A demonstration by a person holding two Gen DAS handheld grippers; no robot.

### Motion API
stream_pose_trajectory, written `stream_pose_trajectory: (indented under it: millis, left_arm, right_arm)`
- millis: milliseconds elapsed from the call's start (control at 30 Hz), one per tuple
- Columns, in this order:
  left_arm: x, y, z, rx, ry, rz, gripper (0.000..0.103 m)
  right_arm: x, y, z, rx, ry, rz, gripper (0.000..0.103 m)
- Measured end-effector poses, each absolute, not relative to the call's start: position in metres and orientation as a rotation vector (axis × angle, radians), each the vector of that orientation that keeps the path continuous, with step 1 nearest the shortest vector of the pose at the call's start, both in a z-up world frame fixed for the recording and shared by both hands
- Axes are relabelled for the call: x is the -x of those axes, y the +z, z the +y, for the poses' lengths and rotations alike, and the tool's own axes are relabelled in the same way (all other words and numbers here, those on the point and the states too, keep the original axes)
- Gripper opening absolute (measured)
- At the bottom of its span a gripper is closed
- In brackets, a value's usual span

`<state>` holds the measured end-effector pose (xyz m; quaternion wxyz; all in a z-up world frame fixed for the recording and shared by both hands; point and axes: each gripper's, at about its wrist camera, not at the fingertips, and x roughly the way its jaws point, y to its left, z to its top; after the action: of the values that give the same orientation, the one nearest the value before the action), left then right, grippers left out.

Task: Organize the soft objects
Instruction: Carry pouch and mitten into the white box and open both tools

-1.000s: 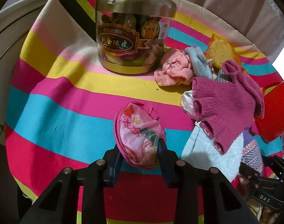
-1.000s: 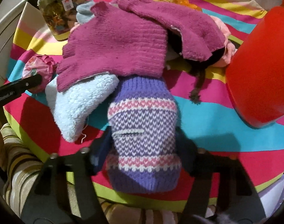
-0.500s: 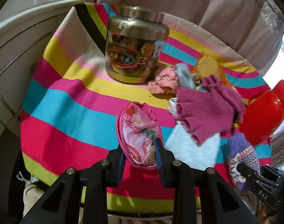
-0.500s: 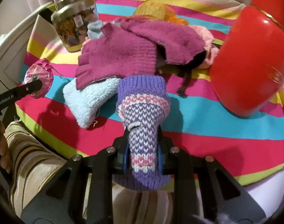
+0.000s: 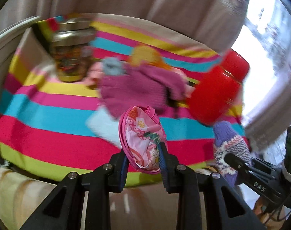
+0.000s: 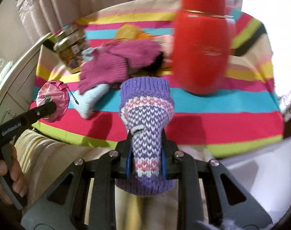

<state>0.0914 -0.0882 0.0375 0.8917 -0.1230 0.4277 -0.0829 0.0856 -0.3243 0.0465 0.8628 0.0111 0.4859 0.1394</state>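
My left gripper [image 5: 142,154] is shut on a pink floral pouch [image 5: 141,136] and holds it in the air off the table's near edge. It also shows in the right wrist view [image 6: 52,100]. My right gripper [image 6: 146,153] is shut on a purple patterned knit mitten [image 6: 146,113], also lifted; it shows in the left wrist view [image 5: 229,149]. On the striped tablecloth [image 5: 40,113] lie a magenta knit glove [image 6: 107,68], a light blue fuzzy sock [image 6: 90,100], a small pink cloth [image 5: 93,72] and an orange cloth [image 5: 145,56].
A glass jar with a metal lid [image 5: 72,53] stands at the table's back left. A large red jar [image 6: 202,44] stands at the right. Curtains [image 5: 145,5] hang behind. A white sheet [image 6: 260,174] lies below the table's right edge.
Both grippers have pulled back and up from the table, each with its item. The left view has swung right; the pile and jars look farther away.
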Motion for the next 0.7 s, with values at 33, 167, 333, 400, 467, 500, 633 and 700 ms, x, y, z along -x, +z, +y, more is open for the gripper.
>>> stream_pose_trajectory:
  millis: [33, 167, 333, 400, 467, 500, 633, 700]
  left_arm:
    - [-0.091, 0.038, -0.099, 0.246, -0.196, 0.891, 0.030]
    - [-0.086, 0.040, -0.159, 0.189, -0.324, 0.915, 0.030]
    - [-0.075, 0.044, -0.230, 0.118, -0.478, 0.922, 0.030]
    - [-0.068, 0.045, -0.259, 0.090, -0.539, 0.925, 0.030]
    - [-0.063, 0.044, -0.280, 0.070, -0.588, 0.932, 0.030]
    - [-0.061, 0.044, -0.288, 0.061, -0.604, 0.935, 0.031]
    - [-0.053, 0.043, -0.320, 0.032, -0.697, 0.945, 0.037]
    - [-0.050, 0.044, -0.333, -0.004, -0.716, 0.941, 0.046]
  right_arm:
    - [-0.081, 0.047, -0.335, -0.028, 0.271, 1.018, 0.027]
    - [-0.063, 0.047, -0.388, -0.044, 0.148, 1.015, 0.027]
    - [-0.045, 0.048, -0.451, -0.064, -0.002, 1.018, 0.027]
    - [-0.039, 0.050, -0.470, -0.074, -0.046, 1.012, 0.030]
    - [-0.034, 0.054, -0.488, -0.084, -0.092, 1.001, 0.030]
    - [-0.031, 0.055, -0.496, -0.087, -0.112, 0.996, 0.030]
    - [-0.025, 0.061, -0.516, -0.085, -0.187, 0.981, 0.043]
    - [-0.022, 0.063, -0.521, -0.081, -0.214, 0.964, 0.059]
